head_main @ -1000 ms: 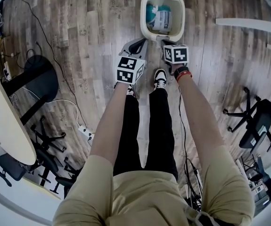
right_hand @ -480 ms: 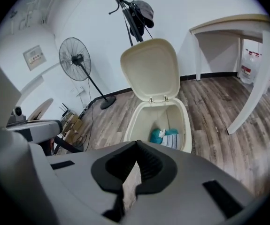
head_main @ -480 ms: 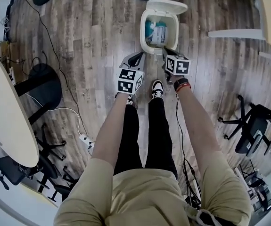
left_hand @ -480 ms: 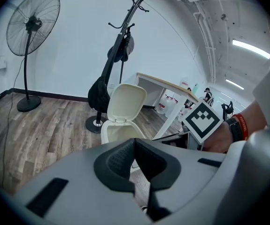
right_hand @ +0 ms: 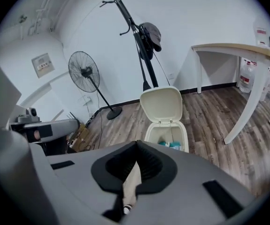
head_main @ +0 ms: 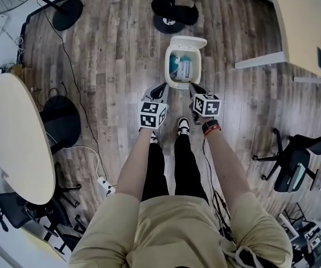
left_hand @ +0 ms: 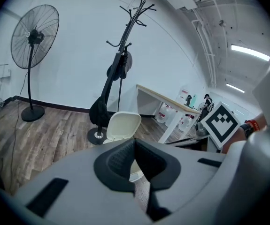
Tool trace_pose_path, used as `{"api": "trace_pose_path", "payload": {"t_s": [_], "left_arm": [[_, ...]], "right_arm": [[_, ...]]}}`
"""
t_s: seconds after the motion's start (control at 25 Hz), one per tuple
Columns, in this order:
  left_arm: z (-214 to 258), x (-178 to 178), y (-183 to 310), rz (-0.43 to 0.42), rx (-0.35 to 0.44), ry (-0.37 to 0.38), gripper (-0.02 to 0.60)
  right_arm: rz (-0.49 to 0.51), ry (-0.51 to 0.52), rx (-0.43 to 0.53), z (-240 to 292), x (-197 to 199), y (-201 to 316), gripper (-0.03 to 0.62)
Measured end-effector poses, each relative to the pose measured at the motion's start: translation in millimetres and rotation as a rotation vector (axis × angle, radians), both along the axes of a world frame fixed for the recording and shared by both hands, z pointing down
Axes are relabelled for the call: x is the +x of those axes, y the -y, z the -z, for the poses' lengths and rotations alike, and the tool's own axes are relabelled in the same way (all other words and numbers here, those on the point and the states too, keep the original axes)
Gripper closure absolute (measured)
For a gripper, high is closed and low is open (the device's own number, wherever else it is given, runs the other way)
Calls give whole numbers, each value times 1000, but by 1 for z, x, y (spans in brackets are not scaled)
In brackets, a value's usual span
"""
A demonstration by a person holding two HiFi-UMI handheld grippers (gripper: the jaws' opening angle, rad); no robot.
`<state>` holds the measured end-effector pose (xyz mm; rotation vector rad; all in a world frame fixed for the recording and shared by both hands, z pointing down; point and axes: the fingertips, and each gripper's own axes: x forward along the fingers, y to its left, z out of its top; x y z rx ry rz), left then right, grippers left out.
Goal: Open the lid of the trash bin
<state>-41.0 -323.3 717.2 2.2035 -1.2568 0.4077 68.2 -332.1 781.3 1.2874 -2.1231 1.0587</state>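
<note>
The white trash bin (head_main: 174, 78) stands on the wood floor ahead of my feet, its lid (head_main: 188, 41) tipped up and back. Inside lie teal and white wrappers (head_main: 181, 66). My left gripper (head_main: 159, 91) and right gripper (head_main: 196, 88) hover side by side just short of the bin's near rim, touching nothing. In the right gripper view the open bin (right_hand: 168, 131) and its raised lid (right_hand: 162, 104) show beyond my shut right gripper (right_hand: 137, 146). In the left gripper view the lid (left_hand: 123, 125) rises above my shut left gripper (left_hand: 135, 142). Neither holds anything.
A coat stand base (head_main: 171, 13) sits just behind the bin. A fan base (head_main: 66, 8) is at far left. A round table (head_main: 15, 133) lies left, a desk (head_main: 302, 21) right, office chairs (head_main: 294, 161) at lower right. A power strip (head_main: 105, 186) and cables cross the floor.
The head view has pulled back and up, so the bin looks smaller and farther. Both grippers have drawn slightly away from the bin's rim. The lid stays open.
</note>
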Motion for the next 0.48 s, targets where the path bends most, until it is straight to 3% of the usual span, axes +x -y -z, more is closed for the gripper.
{"api": "trace_pose_path", "payload": {"t_s": [0.48], "left_arm": [[142, 0, -33, -12, 84, -12, 557]], "right_arm": [[10, 11, 118, 157, -1, -30, 582]]}}
